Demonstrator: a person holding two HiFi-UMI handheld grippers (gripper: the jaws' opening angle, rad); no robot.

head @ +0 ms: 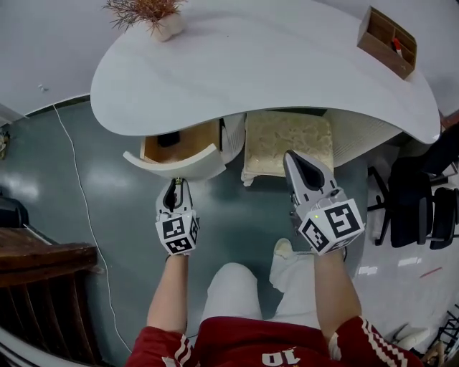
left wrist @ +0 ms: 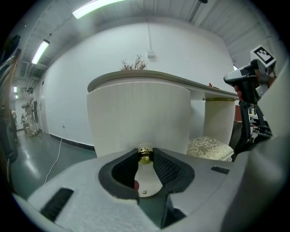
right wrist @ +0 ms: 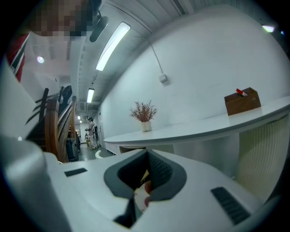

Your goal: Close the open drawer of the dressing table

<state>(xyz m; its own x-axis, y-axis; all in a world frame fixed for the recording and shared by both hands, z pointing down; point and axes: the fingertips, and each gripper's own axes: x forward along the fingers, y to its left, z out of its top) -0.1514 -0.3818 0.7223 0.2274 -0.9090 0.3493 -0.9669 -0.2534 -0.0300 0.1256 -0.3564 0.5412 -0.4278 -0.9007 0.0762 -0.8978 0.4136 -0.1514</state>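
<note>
- We have the left gripper (head: 176, 183) clamped on the gold knob (left wrist: 145, 155) of the drawer (head: 179, 161), which stands pulled out beneath the dressing table (head: 272, 64).
- Our right gripper (head: 294, 158) hangs clear, its jaws seemingly together on nothing.
- Next, we judge, comes a straight push inward until the drawer front sits flush.

Drawer (head: 188, 145): rear part tucked under the desk (head: 287, 64). Dark item (head: 169, 138) inside it is too small to identify.
Knob (left wrist: 145, 156): sides covered by left gripper (head: 177, 185) jaws.
Stool (head: 287, 143): back hidden beneath desk.
Plant (head: 143, 11): cropped by top edge.
Red item (head: 396, 44) in wooden box (head: 387, 41): too small to tell.
</note>
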